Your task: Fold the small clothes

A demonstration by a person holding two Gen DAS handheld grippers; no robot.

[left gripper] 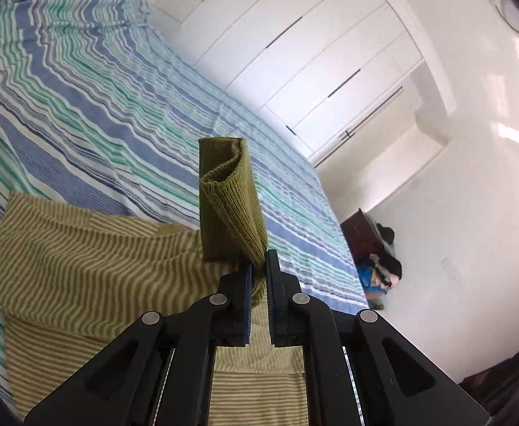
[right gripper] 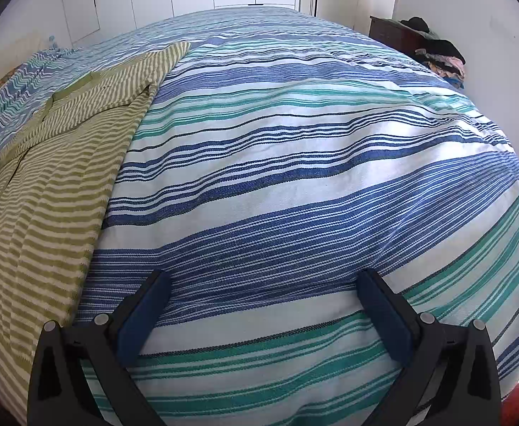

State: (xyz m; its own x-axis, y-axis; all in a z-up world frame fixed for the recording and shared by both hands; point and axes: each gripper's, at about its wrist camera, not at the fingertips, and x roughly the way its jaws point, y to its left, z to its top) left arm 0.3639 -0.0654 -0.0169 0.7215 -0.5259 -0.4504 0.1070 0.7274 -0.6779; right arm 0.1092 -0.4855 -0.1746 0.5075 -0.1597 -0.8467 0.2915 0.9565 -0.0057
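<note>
An olive ribbed cuff (left gripper: 229, 198) of a small striped garment (left gripper: 82, 248) is standing up from the left hand-held gripper (left gripper: 258, 273), whose jaws are pinching it at its base, its long axis running straight ahead of the fingers and the garment's body lying below and to the left on the striped bed (left gripper: 99, 88). The right hand-held gripper (right gripper: 263, 314) is hovering spread wide and empty over bare bedspread, the garment lying off to its left, leaving the left hand nearer.
</note>
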